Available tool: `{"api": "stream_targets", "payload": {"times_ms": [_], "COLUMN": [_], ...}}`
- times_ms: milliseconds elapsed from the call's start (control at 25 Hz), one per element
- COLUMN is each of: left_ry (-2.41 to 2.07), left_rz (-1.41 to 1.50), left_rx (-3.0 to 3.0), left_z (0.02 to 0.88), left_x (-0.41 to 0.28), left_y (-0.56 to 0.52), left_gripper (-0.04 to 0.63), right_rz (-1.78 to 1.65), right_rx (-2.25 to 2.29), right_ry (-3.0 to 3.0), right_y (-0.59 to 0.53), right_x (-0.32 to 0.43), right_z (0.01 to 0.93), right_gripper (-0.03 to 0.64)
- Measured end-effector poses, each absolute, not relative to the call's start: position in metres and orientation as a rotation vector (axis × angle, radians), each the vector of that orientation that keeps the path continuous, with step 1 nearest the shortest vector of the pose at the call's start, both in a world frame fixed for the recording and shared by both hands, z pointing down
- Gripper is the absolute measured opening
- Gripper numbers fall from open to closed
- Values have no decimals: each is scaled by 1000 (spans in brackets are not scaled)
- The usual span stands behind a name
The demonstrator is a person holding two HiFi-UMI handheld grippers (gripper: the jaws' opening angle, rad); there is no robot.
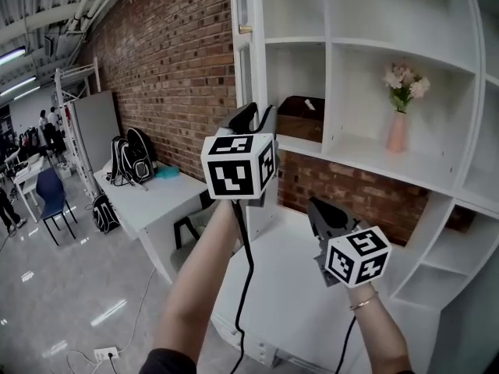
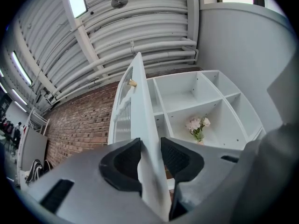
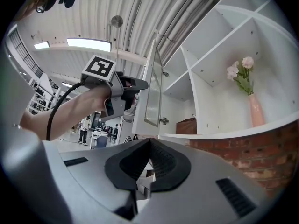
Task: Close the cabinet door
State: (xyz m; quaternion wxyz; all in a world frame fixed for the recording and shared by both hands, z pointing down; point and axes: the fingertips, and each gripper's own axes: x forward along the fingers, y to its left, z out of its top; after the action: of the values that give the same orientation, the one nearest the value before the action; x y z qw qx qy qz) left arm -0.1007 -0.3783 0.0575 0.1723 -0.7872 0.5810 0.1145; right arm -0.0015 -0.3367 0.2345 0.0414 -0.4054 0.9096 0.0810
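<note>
The white cabinet door stands open, edge-on to me, with a small brass knob near its top. My left gripper is raised to the door's free edge. In the left gripper view the door runs up between the jaws of the left gripper, which straddle the edge widely spread without clearly pinching it. My right gripper hangs lower and to the right, in front of the cabinet's brick-backed recess. Its jaws meet at the tips on nothing in the right gripper view, where the door shows ahead.
The white shelf unit holds a brown box and a pink vase of flowers. A white counter lies below my hands. A brick wall, a white table and backpacks are to the left.
</note>
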Motion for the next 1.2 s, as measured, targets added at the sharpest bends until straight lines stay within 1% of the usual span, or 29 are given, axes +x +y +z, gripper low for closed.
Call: {"api": "stream_targets", "payload": {"times_ms": [240, 520, 1200], "left_ry": [1624, 1650, 1618], "left_rz": [336, 283, 219], "left_rx": [-2269, -2222, -2214], "left_z": [58, 58, 58], "left_x": [-71, -47, 2], "left_y": [-392, -411, -457], "left_gripper": [132, 133, 141], "right_rz": [229, 220, 169], "right_rx": [-1320, -1386, -1503], "right_ry": [2755, 2732, 2702], "right_y": [-340, -343, -366], "right_x": [23, 45, 88], "right_z": [240, 244, 261], "right_gripper": [0, 0, 0]}}
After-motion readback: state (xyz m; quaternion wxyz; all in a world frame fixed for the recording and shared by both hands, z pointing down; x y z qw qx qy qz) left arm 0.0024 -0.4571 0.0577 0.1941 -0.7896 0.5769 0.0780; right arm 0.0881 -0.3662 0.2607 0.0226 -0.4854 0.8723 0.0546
